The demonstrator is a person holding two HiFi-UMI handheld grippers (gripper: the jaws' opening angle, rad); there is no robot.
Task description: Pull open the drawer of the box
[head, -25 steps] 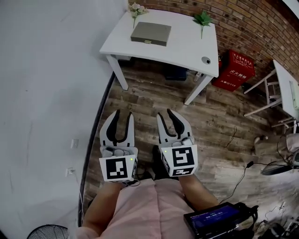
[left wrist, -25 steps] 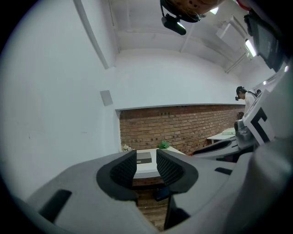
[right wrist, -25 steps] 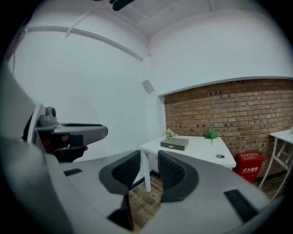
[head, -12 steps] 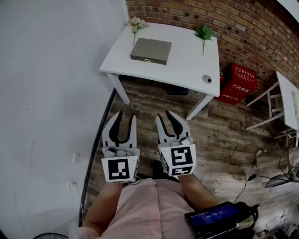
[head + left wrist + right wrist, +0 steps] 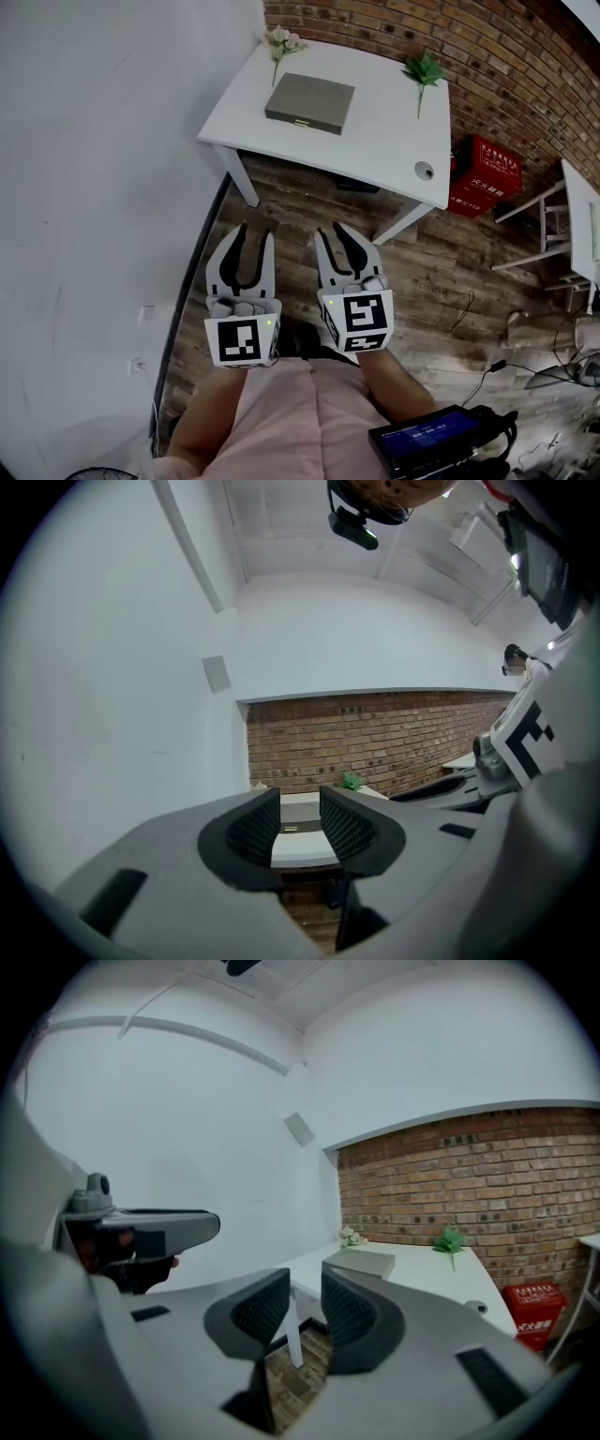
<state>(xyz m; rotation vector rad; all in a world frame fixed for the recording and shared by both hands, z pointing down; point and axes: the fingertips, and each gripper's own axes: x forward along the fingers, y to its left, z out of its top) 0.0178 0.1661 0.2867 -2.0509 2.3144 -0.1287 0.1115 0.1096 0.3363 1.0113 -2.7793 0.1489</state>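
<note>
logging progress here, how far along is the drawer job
Nothing done yet: the box sits on the white table, drawer apparently shut. In hand: left gripper and right gripper hover short of the table, jaws apart, empty; the right's have just been closing slightly. Left: reach the box, grip the drawer front, pull it out.

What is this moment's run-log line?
left gripper open, empty | right gripper jaws just been closing, still apart, empty | box on white table, drawer shut
</note>
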